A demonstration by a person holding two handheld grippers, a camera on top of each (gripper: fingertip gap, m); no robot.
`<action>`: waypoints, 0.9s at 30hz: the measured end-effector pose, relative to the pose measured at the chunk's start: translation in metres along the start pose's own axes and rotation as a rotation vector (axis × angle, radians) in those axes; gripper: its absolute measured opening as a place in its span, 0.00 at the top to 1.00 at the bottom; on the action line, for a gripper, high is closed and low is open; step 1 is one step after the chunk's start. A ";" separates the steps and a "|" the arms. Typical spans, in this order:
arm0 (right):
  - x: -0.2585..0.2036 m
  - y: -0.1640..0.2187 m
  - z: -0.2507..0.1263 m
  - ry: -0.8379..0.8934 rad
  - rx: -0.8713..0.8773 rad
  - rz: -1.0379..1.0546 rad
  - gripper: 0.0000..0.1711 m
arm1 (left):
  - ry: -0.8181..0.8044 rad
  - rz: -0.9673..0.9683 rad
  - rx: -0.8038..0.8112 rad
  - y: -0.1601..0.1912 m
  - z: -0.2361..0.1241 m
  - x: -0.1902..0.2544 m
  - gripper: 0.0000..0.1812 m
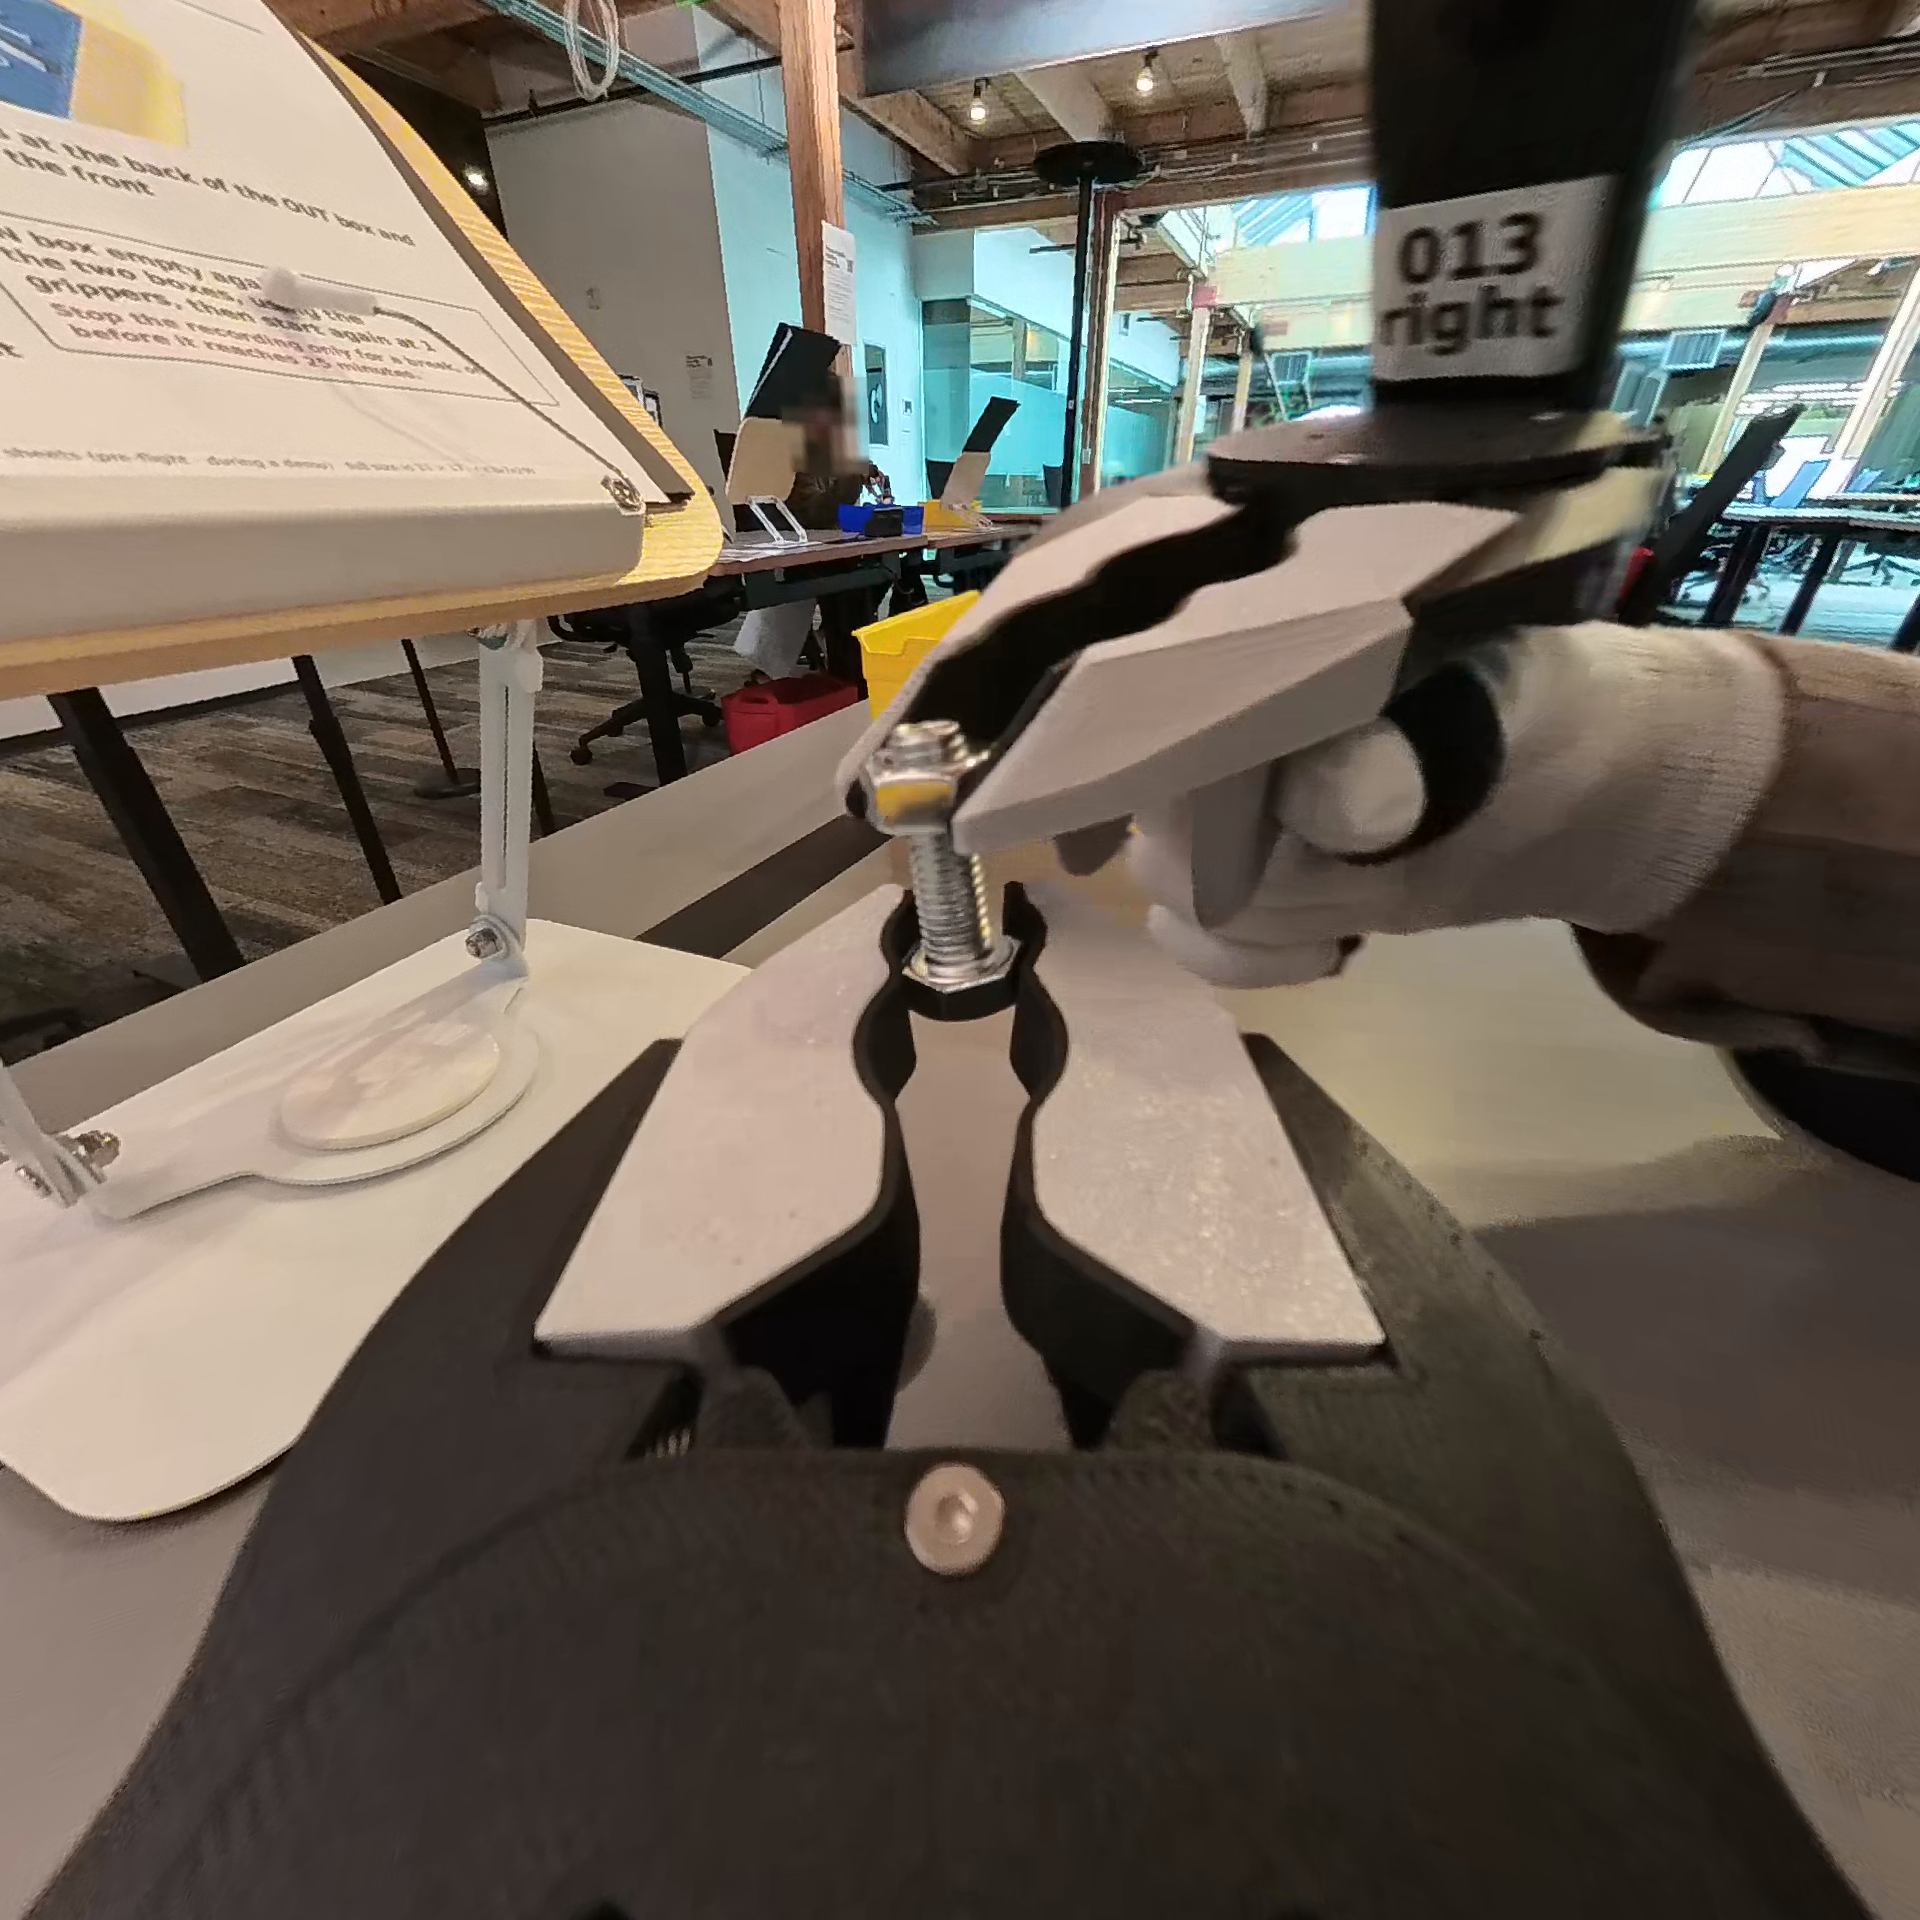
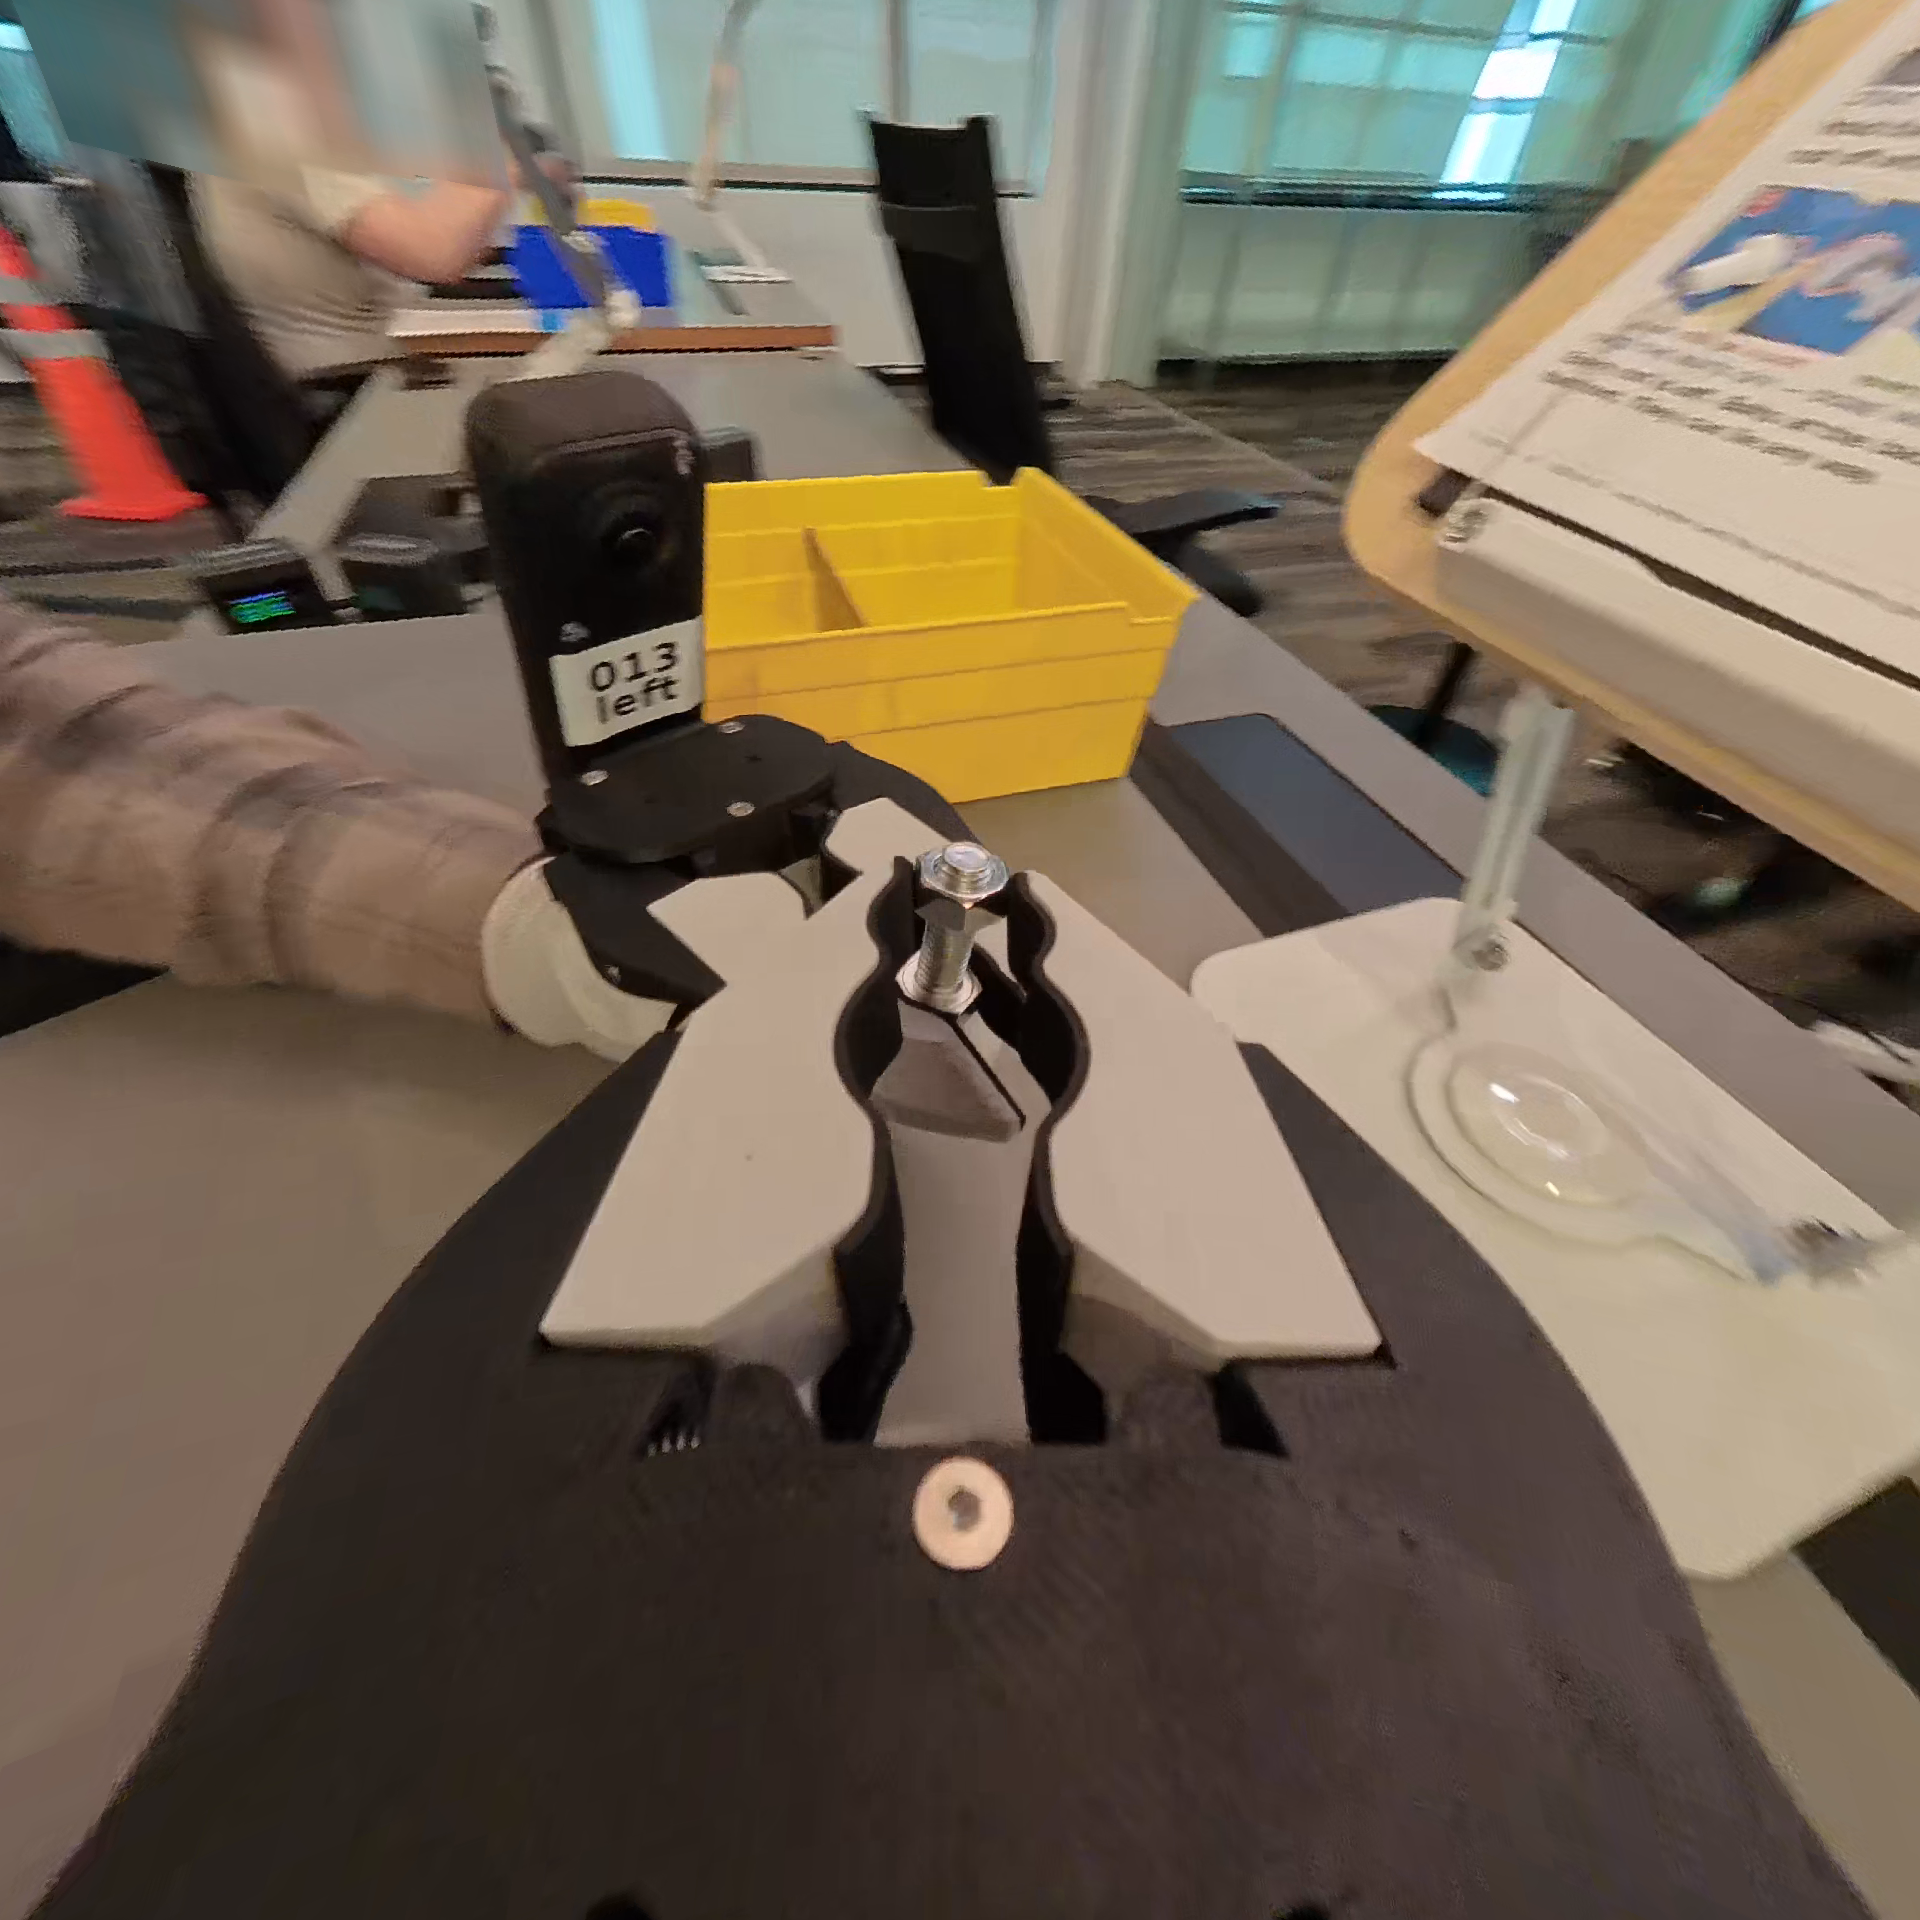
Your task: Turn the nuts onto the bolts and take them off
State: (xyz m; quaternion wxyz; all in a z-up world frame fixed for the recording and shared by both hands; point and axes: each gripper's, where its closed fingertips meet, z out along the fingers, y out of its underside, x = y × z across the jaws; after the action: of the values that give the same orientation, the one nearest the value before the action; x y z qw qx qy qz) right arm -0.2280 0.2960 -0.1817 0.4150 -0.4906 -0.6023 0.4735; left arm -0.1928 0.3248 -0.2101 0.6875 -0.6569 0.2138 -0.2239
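Two label-bearing hand-held grippers (image 1: 940,966) (image 2: 961,894) on one bolt (image 1: 951,904) and nut (image 1: 914,784).

Bolt (image 1: 948,904) head hidden between the left gripper (image 1: 958,971) fingertips, nut (image 1: 914,781) partly covered by the right gripper (image 1: 909,795) pads, instruction board (image 1: 312,343) cut off by the frame's left edge, distant seated person (image 1: 821,457) blurred, yellow bin (image 2: 935,623) interior perhaps bare, far compartment unseen.

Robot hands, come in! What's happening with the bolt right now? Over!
Left gripper shut on bolt at its lower end, bolt upright. Right gripper shut on nut near the top. Nothing in the way; yellow bin sits behind.
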 end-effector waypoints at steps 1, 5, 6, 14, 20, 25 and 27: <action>0.002 0.000 0.000 0.078 0.006 0.016 0.91 | -0.006 -0.001 -0.002 0.000 0.000 -0.001 0.92; 0.008 0.002 -0.004 0.448 0.109 0.143 0.91 | -0.010 0.015 -0.013 0.001 0.001 0.000 0.92; 0.007 0.002 -0.005 0.523 0.130 0.140 0.91 | -0.010 0.026 -0.015 0.002 0.002 0.001 0.92; 0.007 -0.001 -0.004 0.675 0.122 0.093 0.91 | -0.011 0.019 -0.002 0.000 0.001 0.000 0.92; 0.002 -0.004 -0.012 0.587 0.107 0.073 0.66 | 0.003 0.026 -0.001 0.000 0.001 0.002 0.92; -0.003 -0.007 -0.016 0.400 0.070 0.054 0.74 | 0.007 0.031 -0.002 0.000 0.001 0.003 0.92; -0.001 -0.003 -0.013 0.351 0.026 0.063 0.76 | 0.007 0.030 0.000 0.000 0.001 0.003 0.92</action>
State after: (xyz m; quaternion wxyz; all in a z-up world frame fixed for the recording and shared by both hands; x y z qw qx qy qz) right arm -0.2156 0.2971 -0.1760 0.5052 -0.5788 -0.4988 0.4012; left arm -0.1897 0.3237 -0.2099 0.6900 -0.6529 0.2259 -0.2160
